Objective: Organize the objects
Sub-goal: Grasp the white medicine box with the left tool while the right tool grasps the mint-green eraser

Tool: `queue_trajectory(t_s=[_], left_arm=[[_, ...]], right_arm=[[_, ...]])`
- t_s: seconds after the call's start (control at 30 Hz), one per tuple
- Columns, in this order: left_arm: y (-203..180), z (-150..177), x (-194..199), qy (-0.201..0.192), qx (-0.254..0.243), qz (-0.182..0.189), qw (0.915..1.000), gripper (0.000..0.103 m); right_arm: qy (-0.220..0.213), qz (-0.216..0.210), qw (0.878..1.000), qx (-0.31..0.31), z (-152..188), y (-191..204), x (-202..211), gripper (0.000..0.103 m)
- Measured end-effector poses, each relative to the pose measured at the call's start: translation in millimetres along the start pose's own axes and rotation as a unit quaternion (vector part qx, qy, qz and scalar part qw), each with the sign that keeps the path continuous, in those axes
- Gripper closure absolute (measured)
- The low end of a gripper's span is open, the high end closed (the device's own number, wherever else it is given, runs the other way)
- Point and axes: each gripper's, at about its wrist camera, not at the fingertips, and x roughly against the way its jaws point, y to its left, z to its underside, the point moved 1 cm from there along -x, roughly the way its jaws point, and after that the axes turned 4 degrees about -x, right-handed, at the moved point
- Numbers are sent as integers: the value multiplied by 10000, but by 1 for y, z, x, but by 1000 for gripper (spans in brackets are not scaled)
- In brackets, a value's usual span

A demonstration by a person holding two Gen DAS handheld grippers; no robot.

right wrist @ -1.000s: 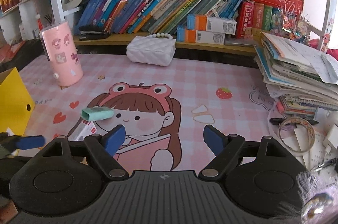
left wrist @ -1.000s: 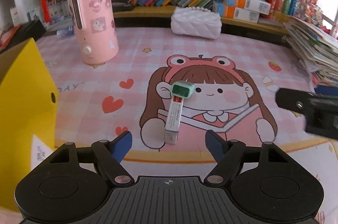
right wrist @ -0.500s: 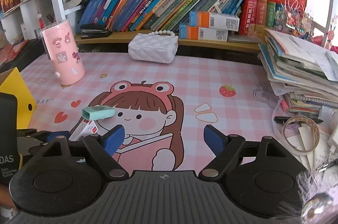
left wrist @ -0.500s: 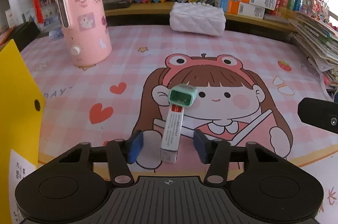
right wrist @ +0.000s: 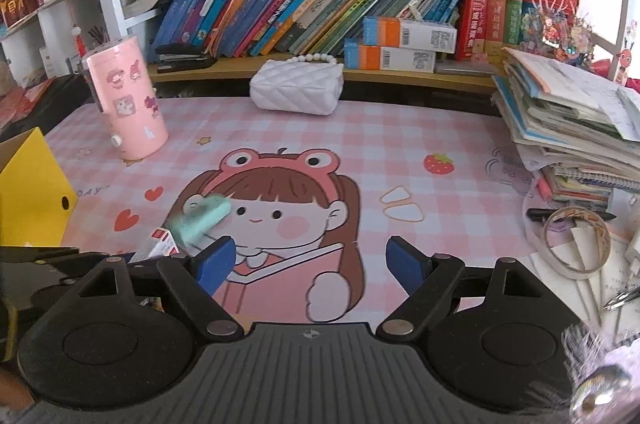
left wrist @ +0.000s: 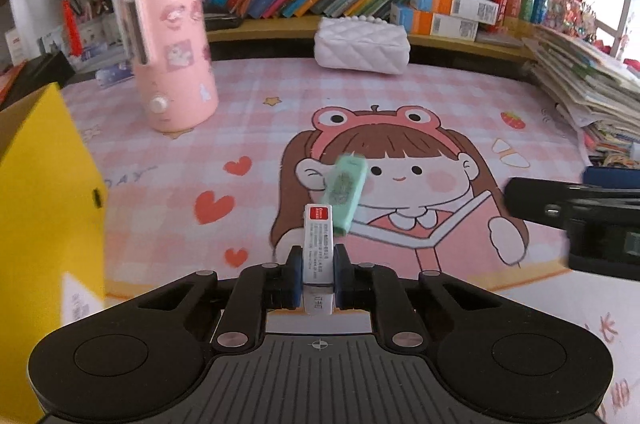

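My left gripper [left wrist: 317, 274] is shut on a narrow white box with a red end [left wrist: 318, 248], held on edge above the pink desk mat [left wrist: 400, 104]. A mint green eraser-like block [left wrist: 345, 193] is blurred and tilted just beyond the box's far end. The right wrist view shows the box [right wrist: 158, 244] and the blurred green block [right wrist: 204, 218] at lower left. My right gripper [right wrist: 310, 264] is open and empty over the cartoon girl print, to the right of the box.
A yellow box [left wrist: 44, 208] stands at the left. A pink cylinder [left wrist: 172, 52] and a white quilted purse [left wrist: 360, 44] stand at the back, below a bookshelf. A paper stack [right wrist: 568, 128], a tape roll [right wrist: 576, 244] and a pen lie at the right.
My left gripper moved forward and shut on the white box. The green block that rested on the box's far end has tipped off and is in motion. The right gripper stayed open.
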Motion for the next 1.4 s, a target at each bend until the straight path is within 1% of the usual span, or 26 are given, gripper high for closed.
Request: queue_trajectory(t_s=[0.1, 0.23, 0.33, 0.47, 0.53, 0.7, 0.83, 0.9, 1.0, 1.13, 1.2, 1.23, 1.3, 1.4], left_arm=[[10, 8, 17, -6, 131, -26, 9999, 90], [29, 20, 41, -21, 506, -54, 9987, 90], [40, 27, 56, -22, 803, -22, 9968, 90], [46, 32, 70, -52, 924, -49, 9957, 90], [46, 34, 75, -88, 929, -56, 9956, 90], [43, 34, 82, -146, 907, -60, 9958, 90], [39, 34, 84, -150, 912, -59, 9957, 90], [37, 35, 85, -133, 915, -50, 9957, 90], [35, 35, 86, -128, 936, -34, 9955, 90], [34, 34, 86, -162, 967, -42, 9952, 90], [33, 34, 86, -173, 983, -51, 9950, 90], [33, 34, 86, -174, 992, -58, 9949, 90], [33, 33, 86, -181, 1006, -75, 9947, 90], [33, 32, 87, -221, 1021, -100, 9945, 90]], right_arm=[[39, -102, 9999, 18, 3, 10, -2, 21], [59, -256, 9995, 160, 6, 24, -8, 21], [164, -392, 9977, 527, 10, 37, -21, 20], [159, -595, 9923, 1070, 13, 48, -42, 20], [172, -673, 9899, 1238, 13, 52, -51, 20], [99, -1098, 9799, 1665, 12, 63, -68, 20], [-5, -1338, 9653, 2242, 11, 75, -85, 20], [66, -1442, 9597, 2412, 9, 75, -97, 20], [246, -1663, 9542, 2473, 5, 69, -113, 19], [360, -1963, 9502, 2395, -3, 60, -126, 19], [396, -2086, 9473, 2399, -5, 58, -129, 22], [403, -2136, 9464, 2389, -5, 58, -130, 27], [366, -2221, 9448, 2382, -4, 58, -128, 35], [400, -2233, 9457, 2328, -4, 59, -127, 35]])
